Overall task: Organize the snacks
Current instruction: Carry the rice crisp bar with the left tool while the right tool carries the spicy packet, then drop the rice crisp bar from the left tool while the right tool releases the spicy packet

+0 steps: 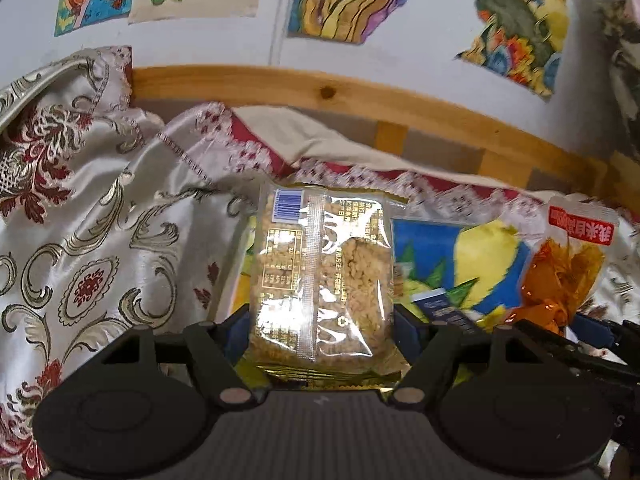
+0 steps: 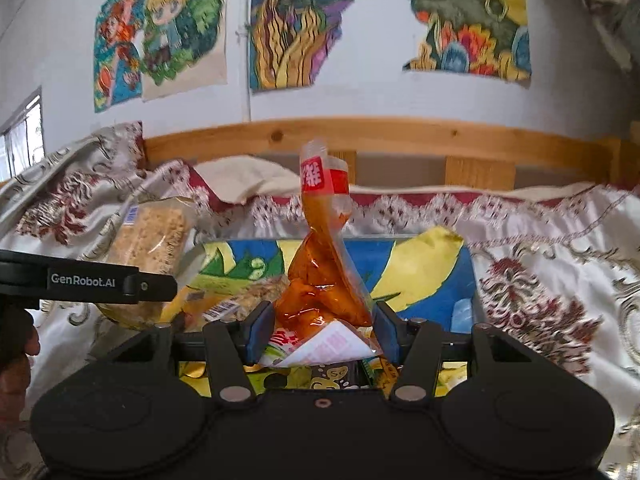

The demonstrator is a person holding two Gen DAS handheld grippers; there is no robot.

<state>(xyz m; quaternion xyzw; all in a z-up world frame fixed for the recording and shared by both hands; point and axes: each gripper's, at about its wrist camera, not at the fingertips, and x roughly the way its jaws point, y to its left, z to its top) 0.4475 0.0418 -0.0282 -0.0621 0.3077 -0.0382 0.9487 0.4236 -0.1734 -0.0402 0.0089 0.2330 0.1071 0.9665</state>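
Our left gripper clamps a clear pack of rice crackers above the patterned cloth; to its right, our right gripper pinches an orange snack bag over the snack box.

The rice-crisp packet hides the left gripper's pads and much of the blue-yellow box behind it. The small print on the orange snack pouch is too blurred to read. The wall posters are cut off by the top edge.
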